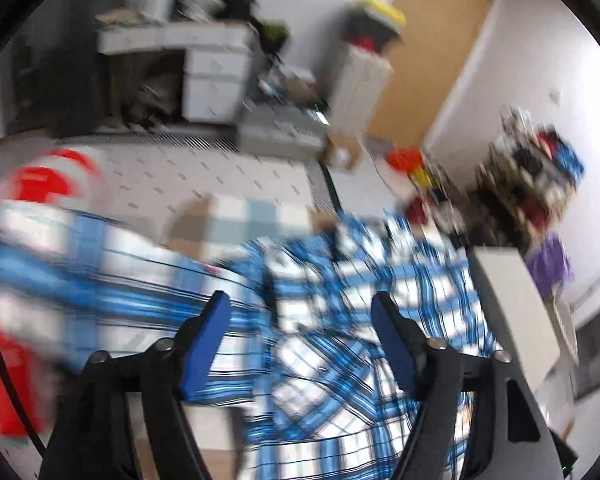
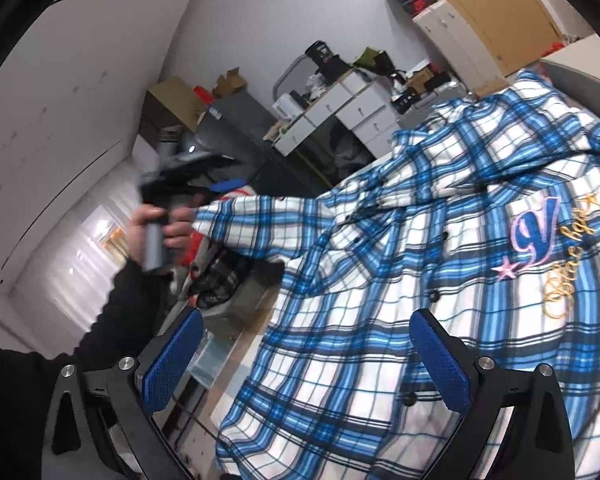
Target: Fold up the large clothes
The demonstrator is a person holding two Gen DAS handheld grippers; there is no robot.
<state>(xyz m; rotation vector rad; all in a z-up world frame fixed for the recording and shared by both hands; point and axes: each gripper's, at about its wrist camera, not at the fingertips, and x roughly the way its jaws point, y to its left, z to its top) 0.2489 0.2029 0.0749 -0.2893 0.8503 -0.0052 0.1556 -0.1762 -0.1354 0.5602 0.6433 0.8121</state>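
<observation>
Across the tabletop (image 2: 236, 344) lies the blue plaid shirt (image 2: 400, 280), its sleeve stretched towards my left gripper (image 1: 302, 308), whose jaws stand apart holding nothing, as do my right gripper's (image 2: 306, 344); I judge each fold needs flattening before regripping.

White drawer unit (image 2: 352, 114), wooden door (image 1: 432, 48)

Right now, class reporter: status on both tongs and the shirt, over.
Left tongs open, nothing gripped. Right tongs open, above plaid shirt. Shirt spread out, front up, one sleeve stretched outward. Nothing blocking.
</observation>
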